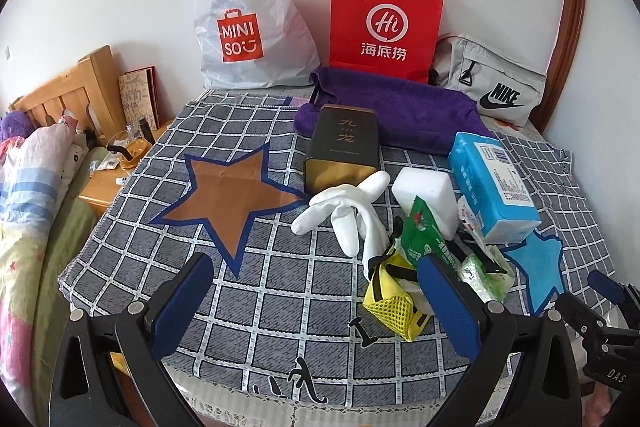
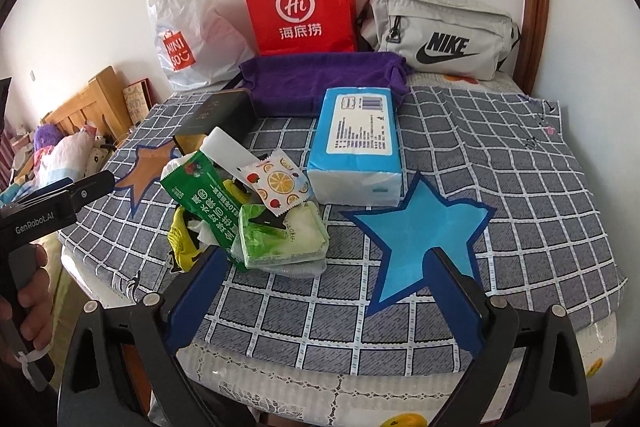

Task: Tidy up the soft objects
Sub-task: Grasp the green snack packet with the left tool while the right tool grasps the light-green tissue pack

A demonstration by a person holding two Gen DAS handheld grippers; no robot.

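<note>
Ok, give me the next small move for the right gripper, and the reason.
Probably ease the right gripper forward and down over the green tissue pack. Its jaws stand open with nothing between them, and that pack lies at the near edge of the pile, just ahead of the left finger, with the blue star beside it.

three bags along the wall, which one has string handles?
The red paper bag in the middle, with white looped string handles on top. The white plastic bag left of it has a punched-out grip; the grey Nike pouch shows none.
</note>
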